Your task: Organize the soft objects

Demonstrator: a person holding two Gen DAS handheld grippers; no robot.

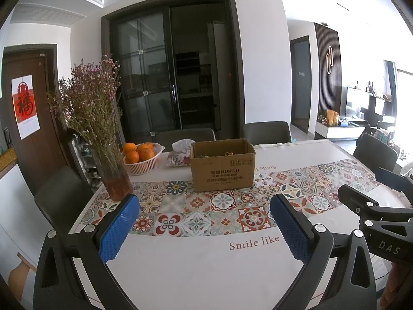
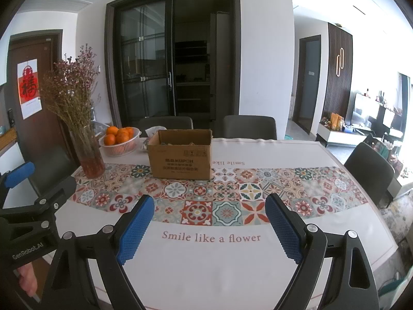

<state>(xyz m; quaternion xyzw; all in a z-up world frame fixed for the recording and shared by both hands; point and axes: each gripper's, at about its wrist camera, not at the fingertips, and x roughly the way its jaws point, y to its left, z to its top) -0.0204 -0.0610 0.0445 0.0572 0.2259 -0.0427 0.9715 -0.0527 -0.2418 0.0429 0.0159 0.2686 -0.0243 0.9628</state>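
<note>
Dining table (image 2: 232, 271) with tiled-pattern cloth, seen along both grippers. Left gripper (image 1: 205, 228) and right gripper (image 2: 209, 230) hover above the near edge, each with blue pads spread wide and nothing between them. An open cardboard box (image 2: 180, 159) stands at the table's middle, toward the far side (its contents are only partly visible, too indistinct to name). Left of it: a basket of oranges (image 2: 120, 139), a tissue pack (image 1: 179, 155), and a vase of dried flowers (image 2: 86, 152).
</note>
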